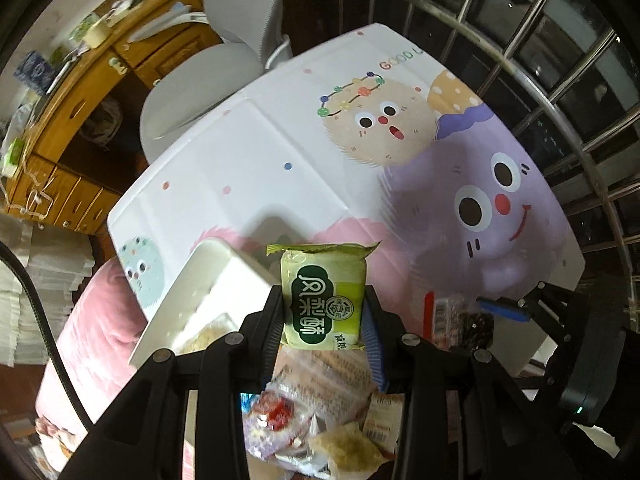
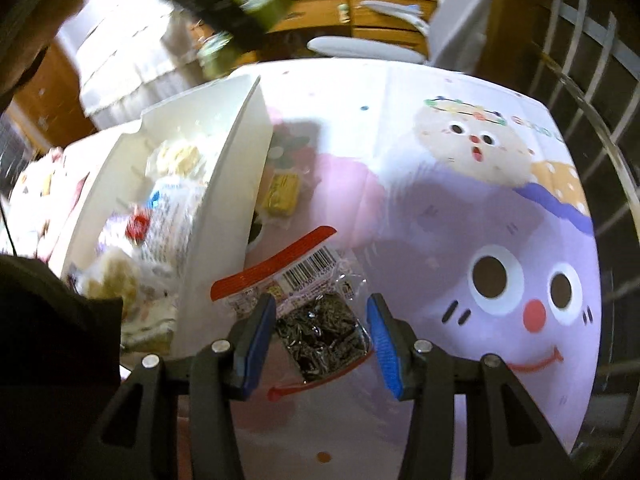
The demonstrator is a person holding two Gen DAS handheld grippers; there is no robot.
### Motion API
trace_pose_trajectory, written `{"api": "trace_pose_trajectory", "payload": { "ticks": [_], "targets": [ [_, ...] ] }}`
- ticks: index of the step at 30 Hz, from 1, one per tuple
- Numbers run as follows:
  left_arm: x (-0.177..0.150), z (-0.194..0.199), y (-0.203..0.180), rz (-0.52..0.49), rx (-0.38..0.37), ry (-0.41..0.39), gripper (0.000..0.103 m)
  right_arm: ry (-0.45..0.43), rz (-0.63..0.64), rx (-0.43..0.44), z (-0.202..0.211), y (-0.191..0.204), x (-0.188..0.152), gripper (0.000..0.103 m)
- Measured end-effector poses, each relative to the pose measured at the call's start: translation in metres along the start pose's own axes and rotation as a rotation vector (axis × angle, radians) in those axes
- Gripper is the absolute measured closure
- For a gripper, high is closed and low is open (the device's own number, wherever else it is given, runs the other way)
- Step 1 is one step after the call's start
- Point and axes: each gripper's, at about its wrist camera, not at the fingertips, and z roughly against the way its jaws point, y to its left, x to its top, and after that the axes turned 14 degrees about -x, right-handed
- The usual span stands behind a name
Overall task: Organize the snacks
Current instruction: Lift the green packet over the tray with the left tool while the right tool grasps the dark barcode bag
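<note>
My left gripper (image 1: pixel 323 304) is shut on a green snack packet (image 1: pixel 325 296) and holds it upright above the table. Beneath it stands a white box (image 1: pixel 208 280) with several wrapped snacks inside (image 1: pixel 320 412). In the right wrist view the same white box (image 2: pixel 228 184) is at the left. My right gripper (image 2: pixel 322 326) is open and points down over a clear packet with red edges and dark contents (image 2: pixel 320 328), which lies on the table beside the box. A yellow packet (image 2: pixel 282 194) also lies by the box wall. The right gripper's blue pad (image 1: pixel 502 307) shows at the right of the left wrist view.
The table wears a cover printed with cartoon faces (image 1: pixel 460 208). A grey chair (image 1: pixel 200 92) and a wooden desk (image 1: pixel 100 92) stand beyond it. A metal window grille (image 1: pixel 560 80) runs along the far side. Pink bedding (image 1: pixel 92 340) lies by the near-left edge.
</note>
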Motion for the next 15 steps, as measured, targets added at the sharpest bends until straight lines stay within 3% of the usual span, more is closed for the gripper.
{"api": "trace_pose_trajectory", "payload": {
  "ticks": [9,15],
  "targets": [
    [-0.062,0.047,0.015,0.074,0.01,-0.09,0.068,-0.068,-0.082,-0.037,0.046,0.018,-0.001,0.056],
    [-0.1,0.064,0.027,0.097,0.019,-0.117,0.067,-0.1,-0.081,-0.017,0.065,0.046,-0.002,0.056]
  ]
}}
